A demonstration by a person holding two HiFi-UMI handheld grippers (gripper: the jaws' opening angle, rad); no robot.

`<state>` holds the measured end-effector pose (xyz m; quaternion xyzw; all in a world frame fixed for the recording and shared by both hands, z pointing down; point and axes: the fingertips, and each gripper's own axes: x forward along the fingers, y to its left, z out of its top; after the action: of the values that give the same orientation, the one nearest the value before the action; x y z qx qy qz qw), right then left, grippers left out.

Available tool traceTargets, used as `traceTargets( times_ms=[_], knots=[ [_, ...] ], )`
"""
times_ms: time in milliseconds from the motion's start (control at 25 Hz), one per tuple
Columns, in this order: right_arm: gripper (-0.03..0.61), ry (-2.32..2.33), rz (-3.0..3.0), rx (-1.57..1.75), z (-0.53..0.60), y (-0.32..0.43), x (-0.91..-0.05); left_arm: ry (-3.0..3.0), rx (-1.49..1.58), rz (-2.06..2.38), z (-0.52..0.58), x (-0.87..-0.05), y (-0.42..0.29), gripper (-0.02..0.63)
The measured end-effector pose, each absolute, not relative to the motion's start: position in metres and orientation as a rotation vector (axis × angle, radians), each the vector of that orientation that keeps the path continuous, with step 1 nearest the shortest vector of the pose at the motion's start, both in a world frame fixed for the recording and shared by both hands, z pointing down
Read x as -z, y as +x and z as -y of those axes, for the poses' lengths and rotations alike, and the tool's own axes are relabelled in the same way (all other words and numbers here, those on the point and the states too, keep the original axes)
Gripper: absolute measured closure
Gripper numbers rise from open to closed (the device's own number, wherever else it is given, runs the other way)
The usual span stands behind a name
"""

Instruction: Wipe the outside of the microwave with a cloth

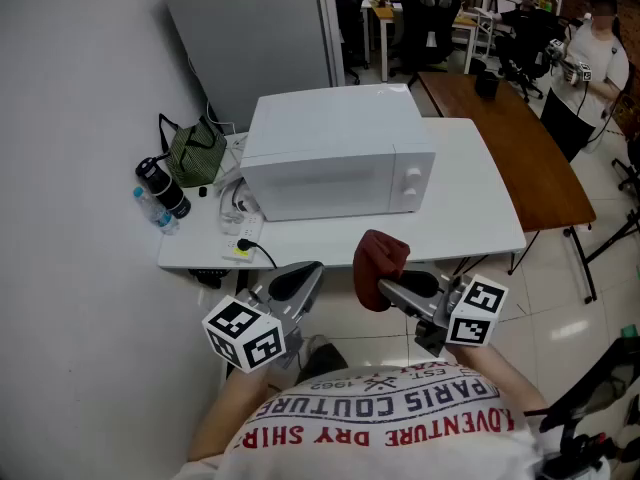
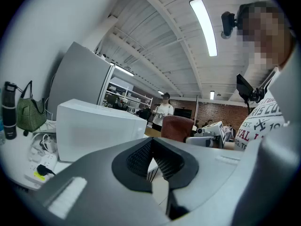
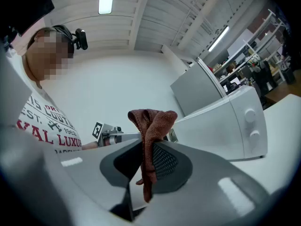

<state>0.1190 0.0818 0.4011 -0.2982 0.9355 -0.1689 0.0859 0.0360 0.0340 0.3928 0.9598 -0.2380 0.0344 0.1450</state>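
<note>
One microwave [image 1: 335, 153], one cloth [image 1: 381, 260], two hand-held grippers [image 1: 302, 276] [image 1: 386, 289]

T-shirt [image 1: 390, 418], head view, white arc: "PARIS COUTURE", upside down to the camera
T-shirt, head view, white, right of the arc: "...VENTURE", first letters unclear
T-shirt, head view, red, left end: "SHIR...", cut off at the edge
T-shirt, head view, small print by the arc: "1962", with a tiny "EST" beside it
T-shirt, right gripper view, dark print: "EST.", digits after it too blurred
T-shirt, right gripper view, red line: "...AL LUXU...", both ends cut off
T-shirt, left gripper view: "EST." over red "...YAL L...", partly hidden
left gripper [image 1: 300, 278] cube: black-and-white square markers, no letters
right gripper [image 1: 385, 289] cube: same kind of square markers, no letters
</note>
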Motion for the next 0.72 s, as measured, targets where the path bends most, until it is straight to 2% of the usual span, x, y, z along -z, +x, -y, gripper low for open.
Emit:
traceTargets(
  times_ms=[400, 720],
  knots=[
    [0.535, -0.859, -2.782, 0.564, -0.001, 0.069, -0.414, 2.701, -0.071, 0.749, 0.039, -0.404, -0.021, 0.609],
    [0.537, -0.878, -2.900, 0.375, 0.076, 0.008, -0.416, 2.630, -0.100, 0.809, 0.094, -0.420, -0.068, 0.609]
  ],
)
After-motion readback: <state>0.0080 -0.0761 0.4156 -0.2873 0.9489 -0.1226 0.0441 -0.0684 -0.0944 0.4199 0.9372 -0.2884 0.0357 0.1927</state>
